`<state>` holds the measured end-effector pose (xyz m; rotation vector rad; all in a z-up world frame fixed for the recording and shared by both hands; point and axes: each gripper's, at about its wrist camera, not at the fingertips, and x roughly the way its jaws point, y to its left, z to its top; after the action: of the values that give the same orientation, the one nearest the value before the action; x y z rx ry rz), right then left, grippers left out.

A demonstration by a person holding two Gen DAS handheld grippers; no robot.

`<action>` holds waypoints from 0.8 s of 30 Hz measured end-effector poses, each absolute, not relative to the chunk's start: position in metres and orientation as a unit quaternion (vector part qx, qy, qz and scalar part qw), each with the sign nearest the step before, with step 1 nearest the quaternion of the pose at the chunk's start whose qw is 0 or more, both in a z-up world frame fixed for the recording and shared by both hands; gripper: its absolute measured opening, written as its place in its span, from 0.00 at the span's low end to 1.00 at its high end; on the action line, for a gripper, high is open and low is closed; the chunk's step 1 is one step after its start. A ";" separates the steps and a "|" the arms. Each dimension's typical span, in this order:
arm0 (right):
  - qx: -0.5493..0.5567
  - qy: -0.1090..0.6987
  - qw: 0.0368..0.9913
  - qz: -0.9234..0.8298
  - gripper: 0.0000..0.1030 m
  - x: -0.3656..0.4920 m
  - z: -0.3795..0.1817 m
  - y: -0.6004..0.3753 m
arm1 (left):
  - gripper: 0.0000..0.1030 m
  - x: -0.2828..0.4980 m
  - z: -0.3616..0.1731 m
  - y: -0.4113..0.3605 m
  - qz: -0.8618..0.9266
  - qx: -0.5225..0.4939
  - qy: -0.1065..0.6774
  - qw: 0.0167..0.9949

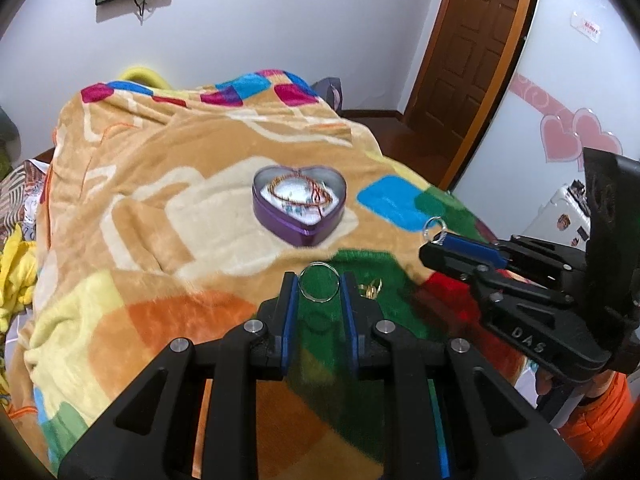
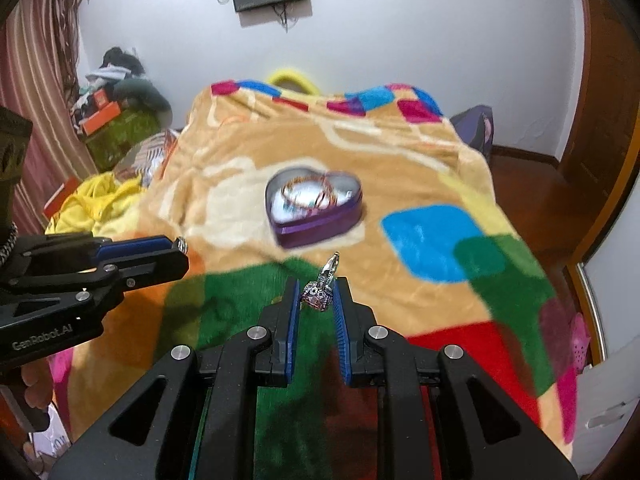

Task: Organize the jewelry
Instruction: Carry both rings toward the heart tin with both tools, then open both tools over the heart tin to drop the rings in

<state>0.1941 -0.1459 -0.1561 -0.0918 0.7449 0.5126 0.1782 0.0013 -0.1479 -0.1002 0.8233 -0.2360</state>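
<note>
A purple heart-shaped tin (image 1: 280, 220) (image 2: 320, 228) sits open on the bed's blanket, with red-orange cord bracelets (image 1: 298, 192) (image 2: 308, 192) inside. Nearer than the tin, my left gripper (image 1: 319, 282) is shut on a plain silver ring (image 1: 319, 300) held above the blanket. It enters the right wrist view from the left (image 2: 180, 246). My right gripper (image 2: 317, 286) is shut on a silver ring with a pink stone (image 2: 318, 295). It also shows at the right of the left wrist view (image 1: 436, 240), with the ring's band (image 1: 433, 225) sticking up from its tips.
A small gold piece (image 1: 370, 289) lies on the green patch of the colourful blanket (image 1: 160, 200) just right of my left fingers. Yellow cloth (image 2: 92, 200) and boxes pile up at the bed's left. A wooden door (image 1: 472, 60) stands at the right.
</note>
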 end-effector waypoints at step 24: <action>-0.022 0.283 0.922 0.262 0.15 0.235 -0.113 -0.130 | 0.20 0.237 -0.105 0.018 -0.097 -0.052 0.333 0.937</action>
<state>0.2346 -0.1301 -0.1133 -0.0461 0.5805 0.5388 0.2366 0.0175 -0.1052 -0.1065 0.6798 -0.1976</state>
